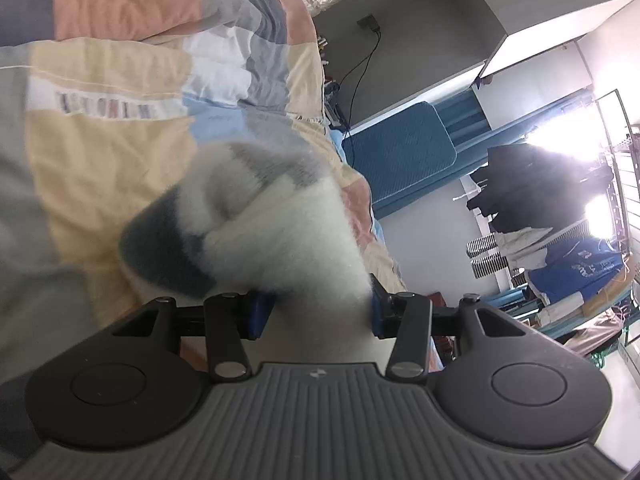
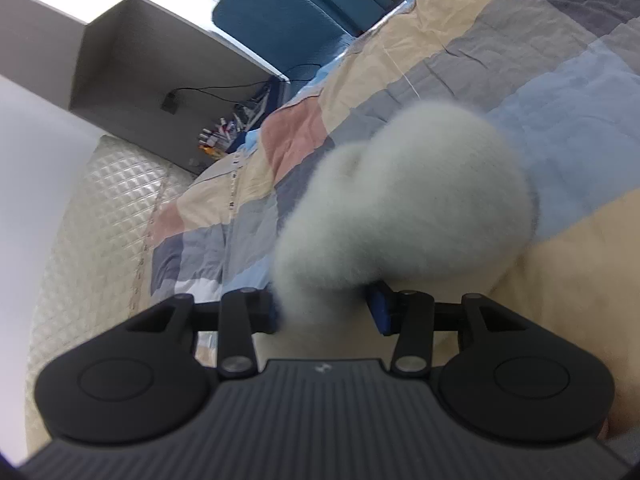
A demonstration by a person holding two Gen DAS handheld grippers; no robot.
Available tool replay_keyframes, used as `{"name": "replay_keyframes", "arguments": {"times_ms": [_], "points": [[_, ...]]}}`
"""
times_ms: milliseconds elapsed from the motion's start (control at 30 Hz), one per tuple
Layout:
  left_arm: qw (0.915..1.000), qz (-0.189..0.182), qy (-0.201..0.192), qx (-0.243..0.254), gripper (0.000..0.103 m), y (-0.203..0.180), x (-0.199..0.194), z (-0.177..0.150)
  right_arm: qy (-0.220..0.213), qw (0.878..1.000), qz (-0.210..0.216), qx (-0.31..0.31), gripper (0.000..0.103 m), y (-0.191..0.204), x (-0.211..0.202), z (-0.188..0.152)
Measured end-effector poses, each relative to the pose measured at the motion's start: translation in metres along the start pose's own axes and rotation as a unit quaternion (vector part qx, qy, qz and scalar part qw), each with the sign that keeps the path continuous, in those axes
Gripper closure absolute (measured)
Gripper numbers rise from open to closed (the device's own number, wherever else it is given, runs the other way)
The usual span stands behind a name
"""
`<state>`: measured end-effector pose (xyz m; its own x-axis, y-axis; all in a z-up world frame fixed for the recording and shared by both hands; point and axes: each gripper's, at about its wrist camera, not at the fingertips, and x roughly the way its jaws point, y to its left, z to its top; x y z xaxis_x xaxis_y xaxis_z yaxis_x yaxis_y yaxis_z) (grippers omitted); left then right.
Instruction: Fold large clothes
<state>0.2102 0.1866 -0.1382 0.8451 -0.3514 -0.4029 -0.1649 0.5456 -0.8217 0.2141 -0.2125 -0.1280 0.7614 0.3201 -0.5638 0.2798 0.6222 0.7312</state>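
Note:
A fluffy white garment with grey and dark bands (image 1: pixel 256 216) bunches up right in front of my left gripper (image 1: pixel 320 312). The blue pads (image 1: pixel 262 312) are closed on its white fabric and hold it above the patchwork bed. In the right wrist view another part of the same fluffy white garment (image 2: pixel 404 208) bulges over my right gripper (image 2: pixel 326 312), whose blue pads (image 2: pixel 382 312) are shut on it. Both views are blurred. The rest of the garment is hidden behind the bunched fabric.
A patchwork quilt in cream, pink, grey and blue (image 1: pixel 120 120) (image 2: pixel 520 60) covers the bed. A quilted white headboard (image 2: pixel 100 220), a grey shelf unit with a cable (image 2: pixel 160 80), a blue chair (image 1: pixel 404 152) and a rack of hanging clothes (image 1: pixel 540 216) stand beside the bed.

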Motion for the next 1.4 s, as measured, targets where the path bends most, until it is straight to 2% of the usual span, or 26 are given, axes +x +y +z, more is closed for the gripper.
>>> {"name": "replay_keyframes", "arguments": {"times_ms": [400, 700, 933, 1167, 1267, 1333, 1400], "points": [[0.9996, -0.012, -0.009, 0.023, 0.046, 0.013, 0.086, 0.031, 0.007, 1.0, -0.02, 0.001, 0.051, -0.006, 0.079, 0.029], [0.9991, -0.008, -0.001, 0.042, 0.045, 0.035, 0.137, 0.047, 0.023, 0.999, -0.008, 0.024, 0.047, -0.024, 0.129, 0.046], [0.9994, 0.007, 0.009, 0.032, 0.045, 0.052, 0.165, 0.056, 0.011, 1.0, -0.002, 0.019, 0.047, -0.023, 0.151, 0.051], [0.9993, 0.002, 0.012, 0.036, 0.045, 0.053, 0.17, 0.06, 0.006, 1.0, -0.007, 0.001, 0.047, -0.019, 0.154, 0.053], [0.9984, -0.002, 0.009, 0.056, 0.039, 0.047, 0.166, 0.059, 0.01, 1.0, -0.007, -0.012, 0.044, -0.015, 0.151, 0.053], [0.997, -0.007, 0.003, 0.077, 0.03, 0.04, 0.159, 0.056, 0.016, 1.0, 0.004, -0.023, 0.029, -0.011, 0.147, 0.054], [0.9931, -0.002, -0.004, 0.117, 0.014, 0.027, 0.15, 0.051, 0.023, 0.999, 0.014, -0.046, 0.019, -0.002, 0.143, 0.051]]}}
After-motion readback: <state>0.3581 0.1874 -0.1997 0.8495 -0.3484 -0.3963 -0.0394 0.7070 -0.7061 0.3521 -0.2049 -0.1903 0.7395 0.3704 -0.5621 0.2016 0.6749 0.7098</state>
